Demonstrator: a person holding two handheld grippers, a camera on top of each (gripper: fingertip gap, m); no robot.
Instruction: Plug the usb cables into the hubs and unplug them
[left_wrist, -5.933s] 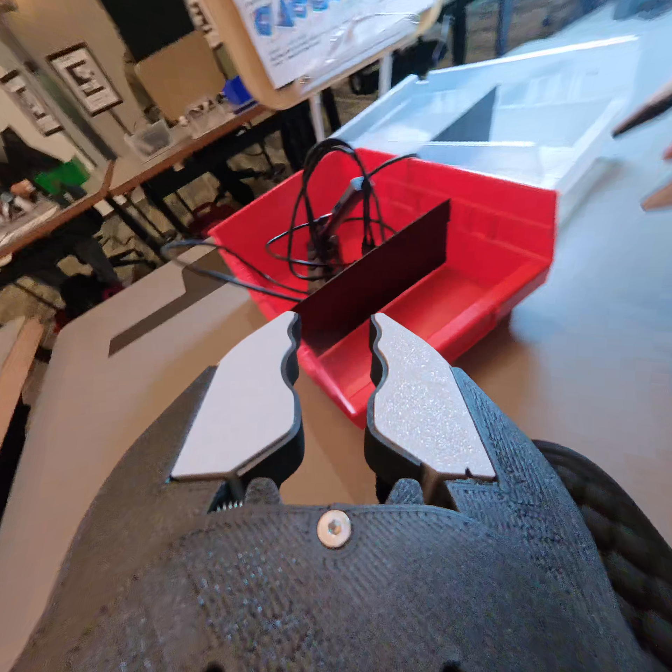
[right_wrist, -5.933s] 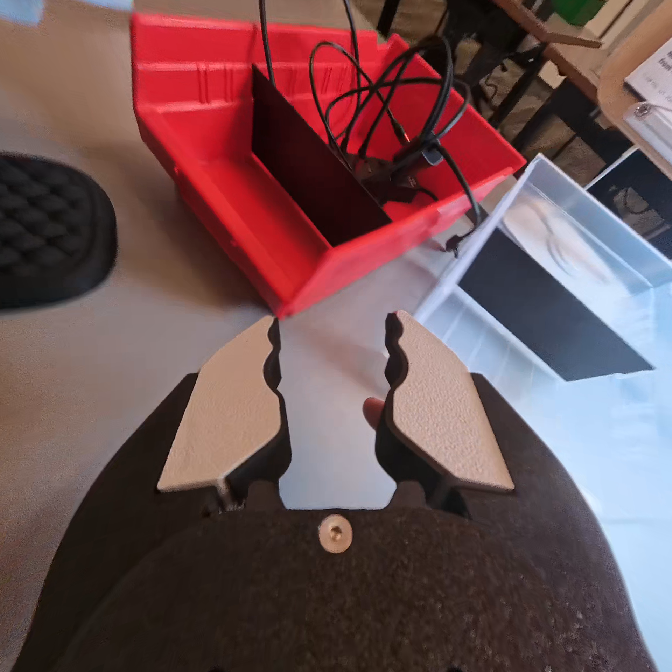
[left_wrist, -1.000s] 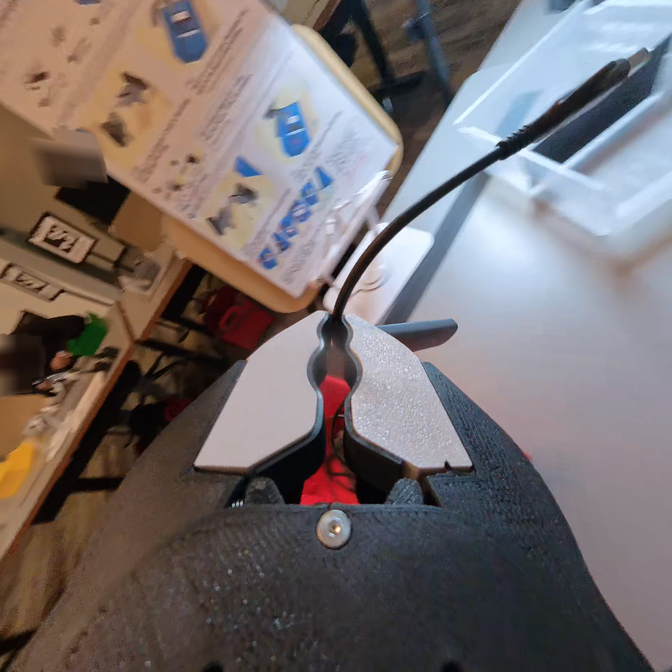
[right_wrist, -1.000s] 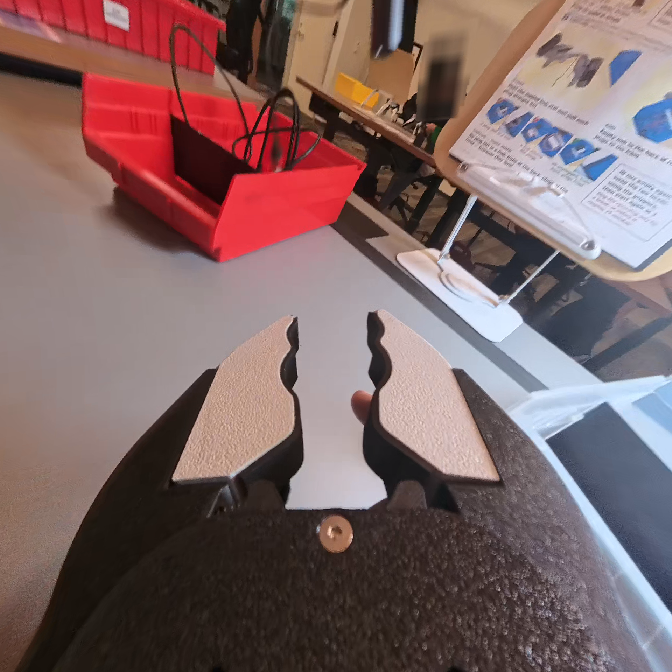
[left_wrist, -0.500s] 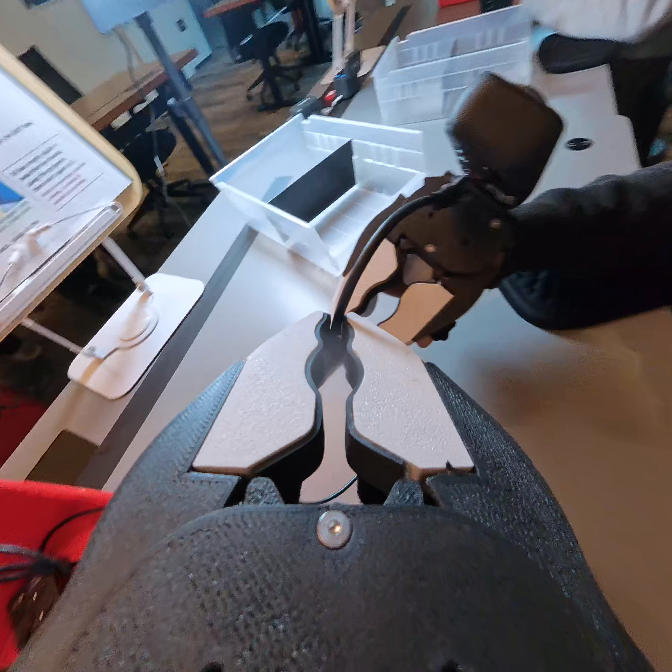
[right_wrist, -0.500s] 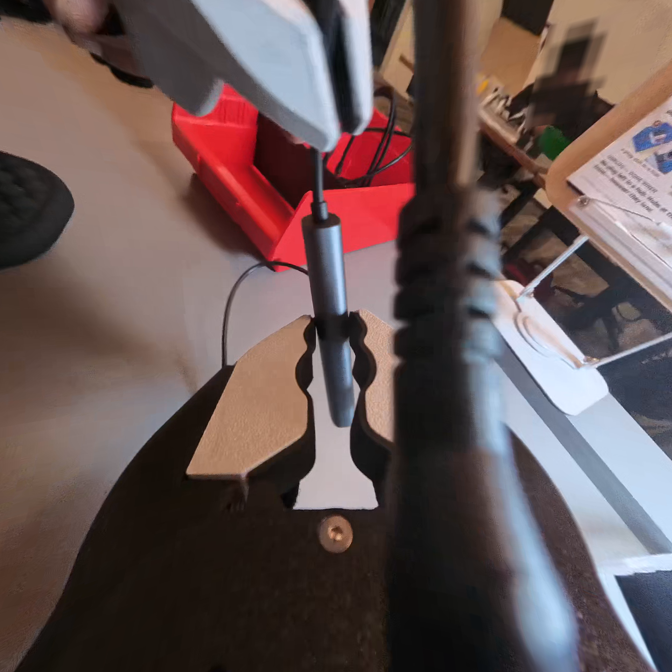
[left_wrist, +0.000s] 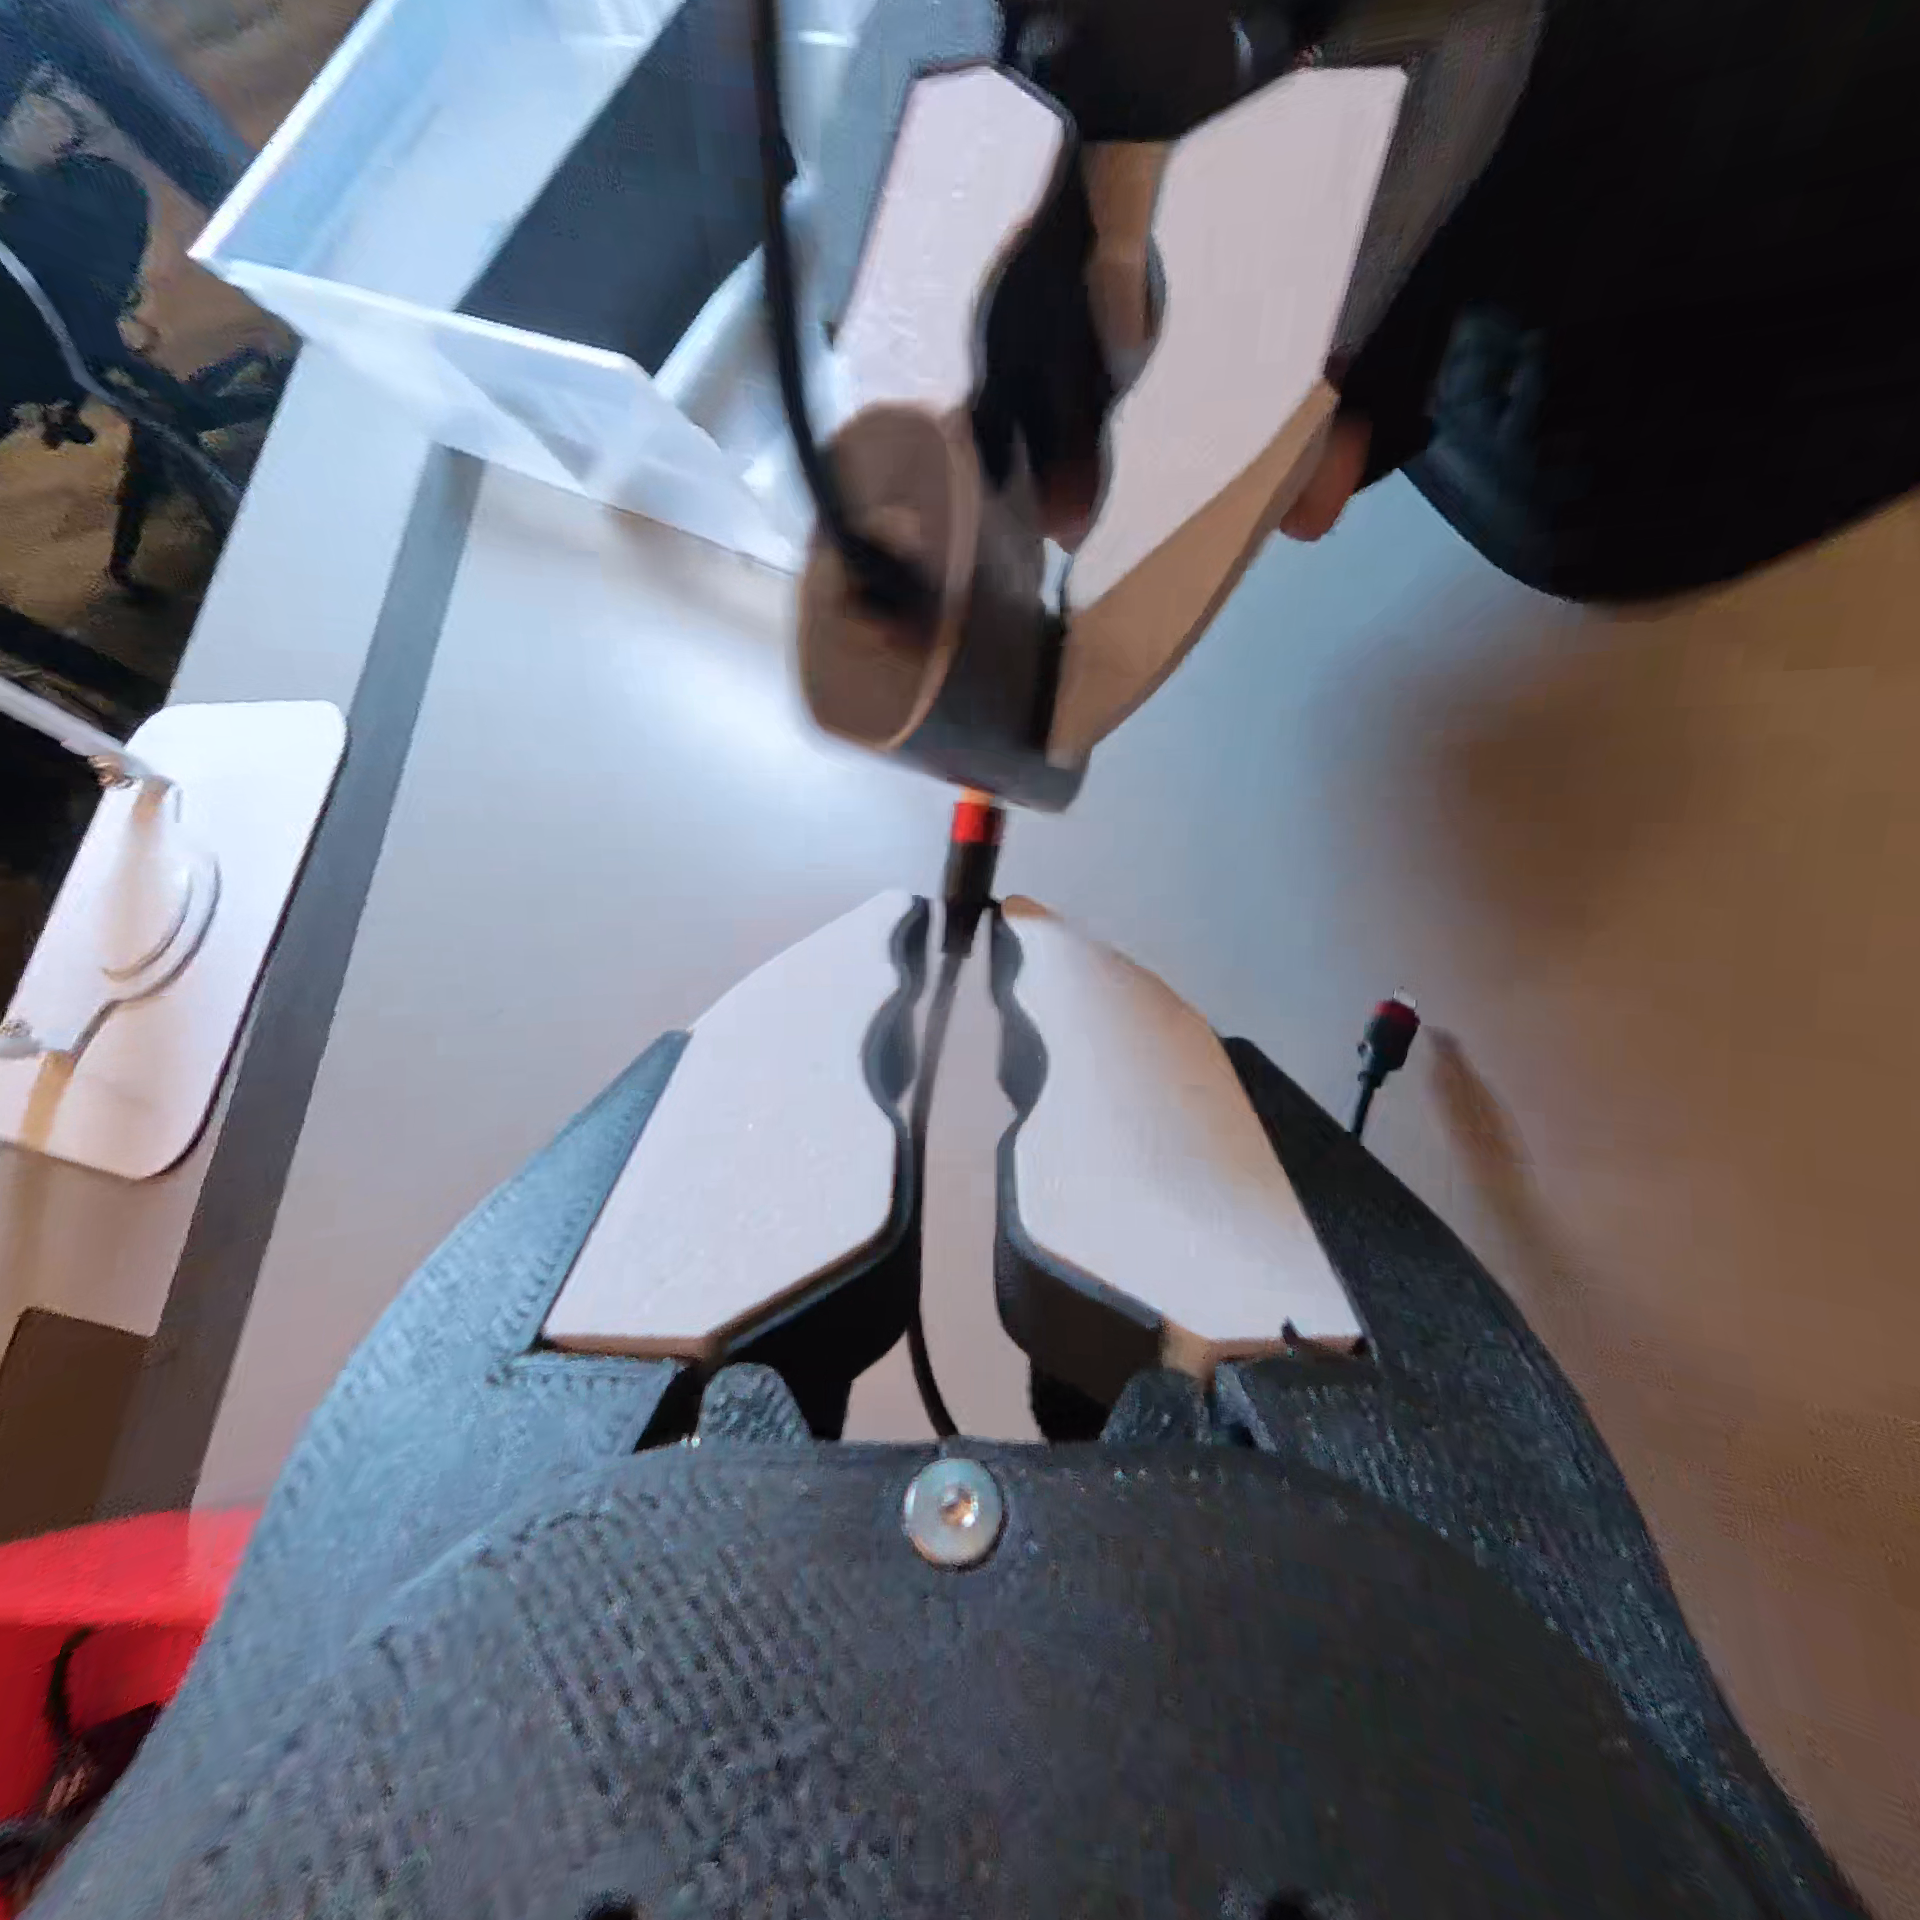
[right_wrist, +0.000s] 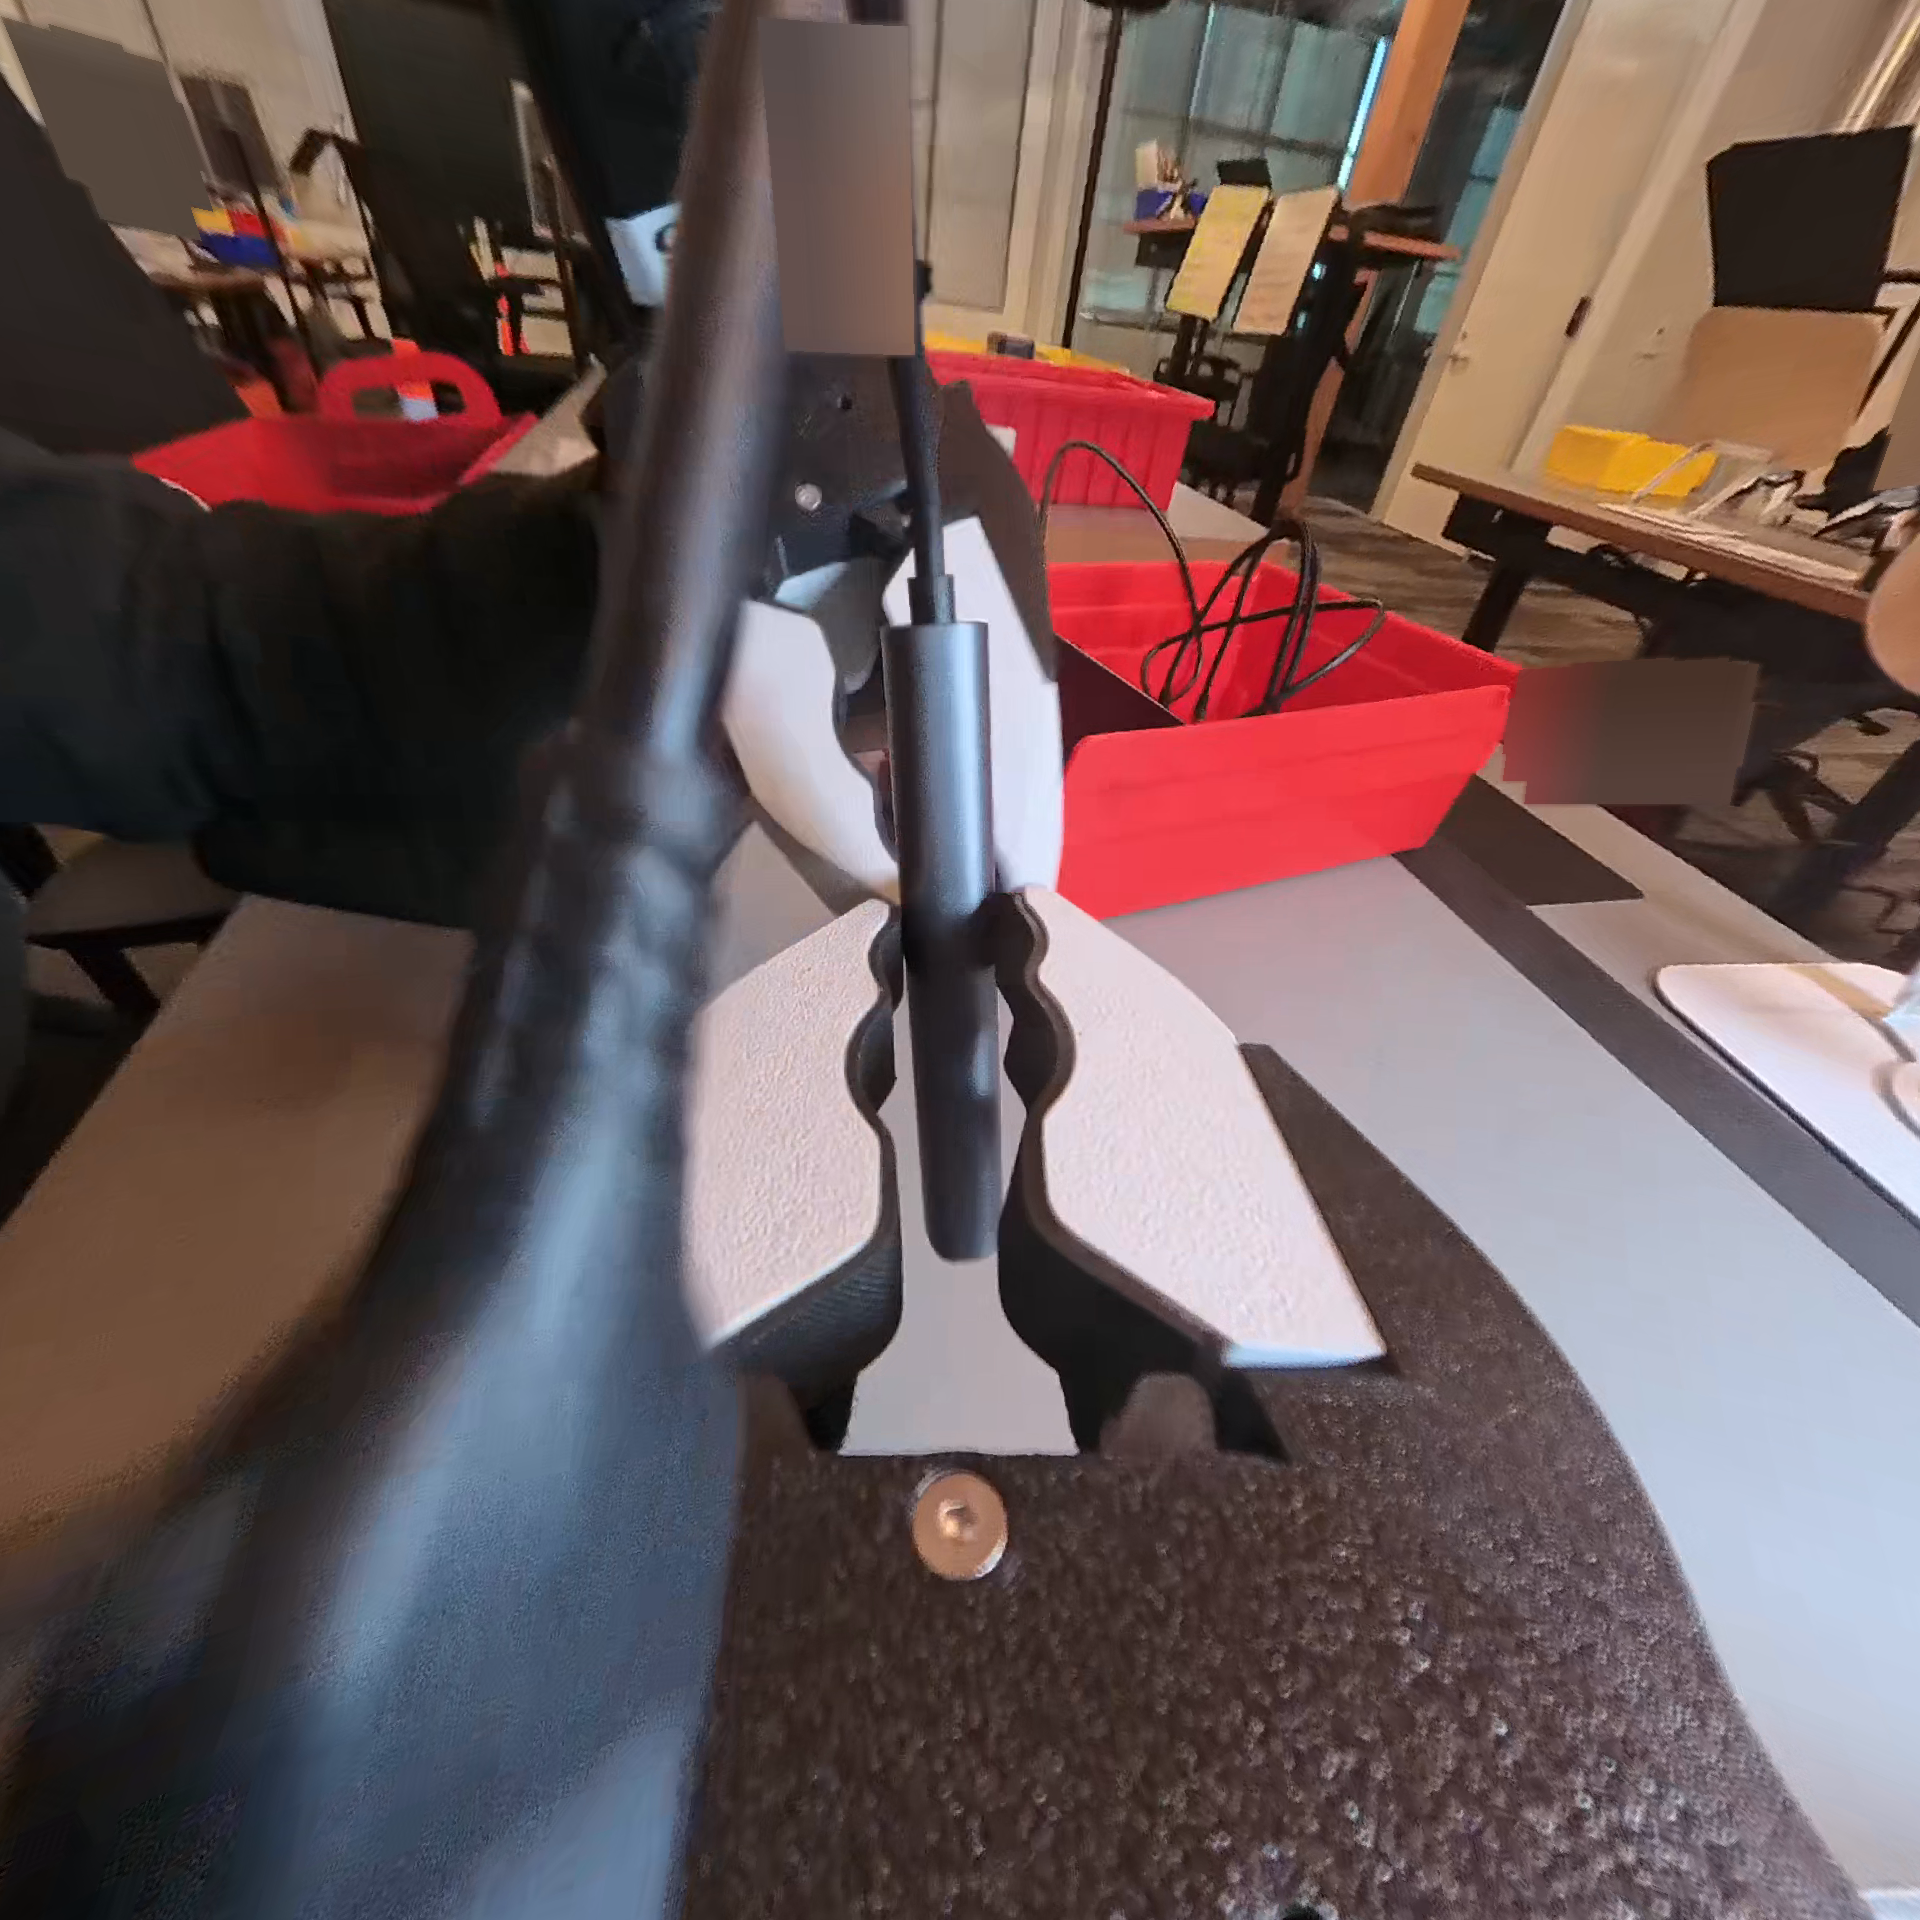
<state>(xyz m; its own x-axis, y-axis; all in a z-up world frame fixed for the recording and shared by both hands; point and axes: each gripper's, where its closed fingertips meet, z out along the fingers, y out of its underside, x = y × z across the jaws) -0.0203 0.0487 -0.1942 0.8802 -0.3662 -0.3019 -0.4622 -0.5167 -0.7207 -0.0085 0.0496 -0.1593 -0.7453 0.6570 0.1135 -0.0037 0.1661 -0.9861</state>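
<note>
Cable plug (left_wrist: 966, 862), red and black, sits pinched at the tips of the left gripper (left_wrist: 954, 914), touching the gray hub (right_wrist: 945, 925) that the right gripper (right_wrist: 948, 920) squeezes just ahead. Plugging in seems underway; next, push straight.

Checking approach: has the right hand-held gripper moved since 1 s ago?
Yes. The right hand-held gripper closed in on the red bin, now shut on the hub.

The right gripper (right_wrist: 951, 920) is clamping a dark hub (right_wrist: 943, 935) upright, with a red bin (right_wrist: 1278, 790) sitting behind it.
</note>
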